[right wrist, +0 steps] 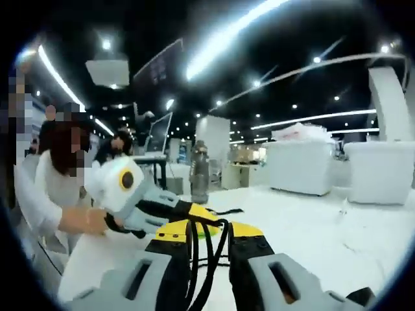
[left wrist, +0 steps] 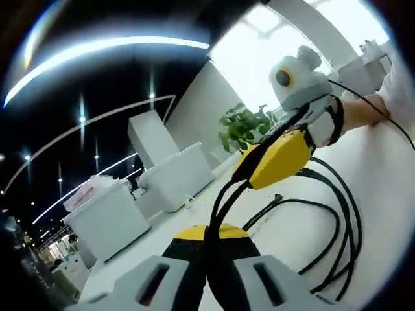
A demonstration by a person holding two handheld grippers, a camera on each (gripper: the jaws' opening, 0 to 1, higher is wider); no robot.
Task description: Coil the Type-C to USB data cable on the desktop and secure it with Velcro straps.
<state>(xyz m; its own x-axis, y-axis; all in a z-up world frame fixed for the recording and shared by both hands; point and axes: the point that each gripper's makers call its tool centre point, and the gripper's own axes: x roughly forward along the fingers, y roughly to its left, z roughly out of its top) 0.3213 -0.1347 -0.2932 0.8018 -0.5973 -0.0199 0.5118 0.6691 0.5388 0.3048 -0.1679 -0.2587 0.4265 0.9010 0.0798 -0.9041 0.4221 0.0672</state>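
Note:
The black data cable (left wrist: 337, 227) lies in several loose loops on the white desktop (left wrist: 382, 194). Strands of it rise and pass between the yellow-tipped jaws of my left gripper (left wrist: 209, 234), which is shut on them. My right gripper (left wrist: 245, 173) comes in from the right, its yellow jaws shut on the same strands a little farther along. In the right gripper view, cable strands (right wrist: 194, 259) run between the jaws of my right gripper (right wrist: 207, 232), and the left gripper (right wrist: 206, 219) meets it from the left. A short black strip (right wrist: 228, 211) lies on the desk behind; what it is I cannot tell.
White block-shaped seats (left wrist: 175, 175) and a green plant (left wrist: 243, 126) stand beyond the desk's far edge. A person (right wrist: 55, 188) sits at the left of the right gripper view. A grey bottle (right wrist: 200, 172) and a monitor (right wrist: 159, 133) stand behind the grippers.

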